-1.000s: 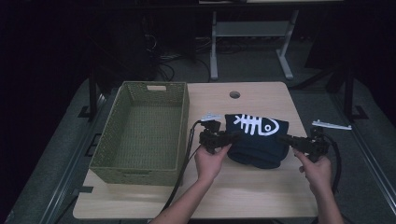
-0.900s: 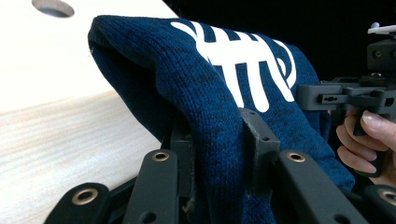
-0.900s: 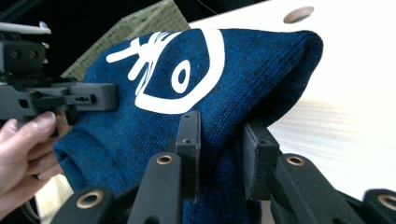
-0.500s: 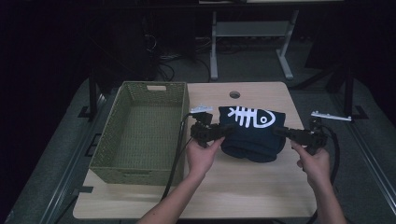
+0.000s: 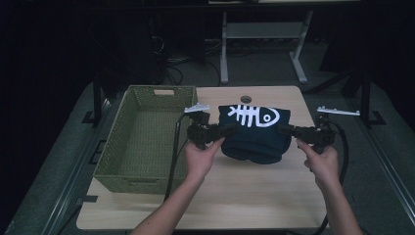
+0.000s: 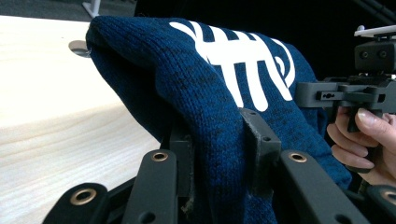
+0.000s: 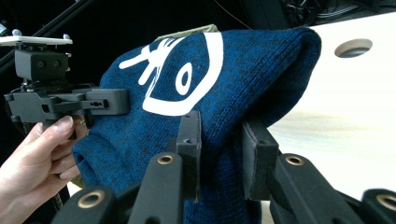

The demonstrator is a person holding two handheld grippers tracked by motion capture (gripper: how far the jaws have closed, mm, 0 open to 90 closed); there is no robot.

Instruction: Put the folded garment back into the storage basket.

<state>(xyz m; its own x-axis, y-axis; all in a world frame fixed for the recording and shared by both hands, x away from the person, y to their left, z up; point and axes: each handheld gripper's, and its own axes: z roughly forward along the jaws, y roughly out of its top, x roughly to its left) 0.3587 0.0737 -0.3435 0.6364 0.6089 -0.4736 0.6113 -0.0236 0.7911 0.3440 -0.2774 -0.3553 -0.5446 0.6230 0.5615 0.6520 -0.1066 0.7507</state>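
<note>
A person's two hands, entering from the near edge of a pale wooden table point(image 5: 235, 196), hold a folded navy knit sweater point(image 5: 254, 134) between two hand-held grippers; the left gripper point(image 5: 222, 131) pinches a thick fold at the garment's left side, its jaws pressed onto the knit, and the right gripper point(image 5: 286, 130) clamps the opposite side in the same way. The sweater, printed with a white fish skeleton point(image 5: 253, 115), hangs between the jaws near the middle of the table, its lower edge sagging toward the tabletop; whether that edge is touching the wood is hard to judge in the dim high view. Just beside it, to the left, sits an empty woven basket point(image 5: 117, 171), with a round cable hole point(image 5: 246, 99) in the tabletop farther back and table legs point(image 5: 224, 54) beyond in the dark. The likely risk is a slip: each grip takes only a bunched edge of bulky knit, so uneven pulling or a loosened jaw could let one side drop and the fold come undone.
</note>
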